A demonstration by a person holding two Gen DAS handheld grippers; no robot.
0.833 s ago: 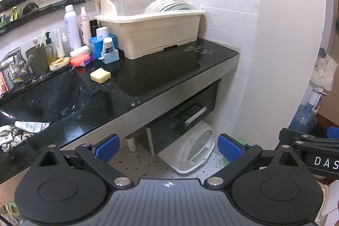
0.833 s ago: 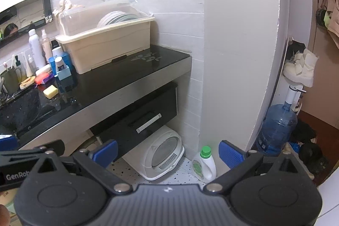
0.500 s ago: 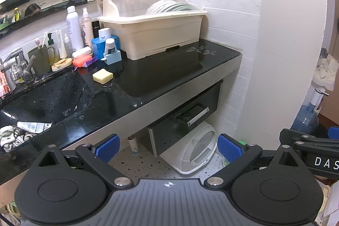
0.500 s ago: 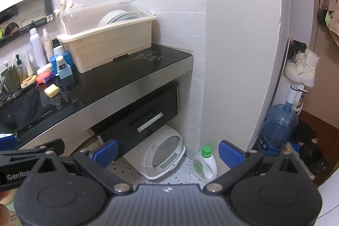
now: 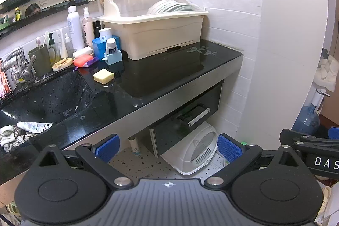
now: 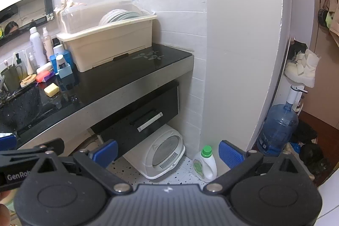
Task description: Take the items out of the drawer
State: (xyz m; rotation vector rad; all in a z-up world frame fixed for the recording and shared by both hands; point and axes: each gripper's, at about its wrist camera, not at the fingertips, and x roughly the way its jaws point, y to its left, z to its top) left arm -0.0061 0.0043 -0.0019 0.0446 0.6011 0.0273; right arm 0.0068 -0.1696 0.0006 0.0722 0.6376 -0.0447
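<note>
A black drawer [image 5: 186, 120] with a silver bar handle [image 5: 198, 117] hangs shut under the black countertop [image 5: 169, 71]. It also shows in the right wrist view [image 6: 139, 120] with its handle [image 6: 149, 121]. Its contents are hidden. My left gripper [image 5: 168, 148] is open and empty, held well back from the drawer. My right gripper [image 6: 168, 150] is open and empty too, also well back. The right gripper's arm shows at the right edge of the left wrist view [image 5: 311, 145].
A cream dish rack [image 5: 152, 31], bottles, a yellow soap [image 5: 103, 76] and a sink [image 5: 42, 96] are on the counter. A white hooded litter box [image 6: 163, 151] sits on the floor under the drawer. A green-capped bottle [image 6: 205, 162] and a blue water jug [image 6: 277, 128] stand to the right.
Both grippers have drifted slightly, so the counter and drawer sit a little further right and higher in view. Both stay open and empty.
</note>
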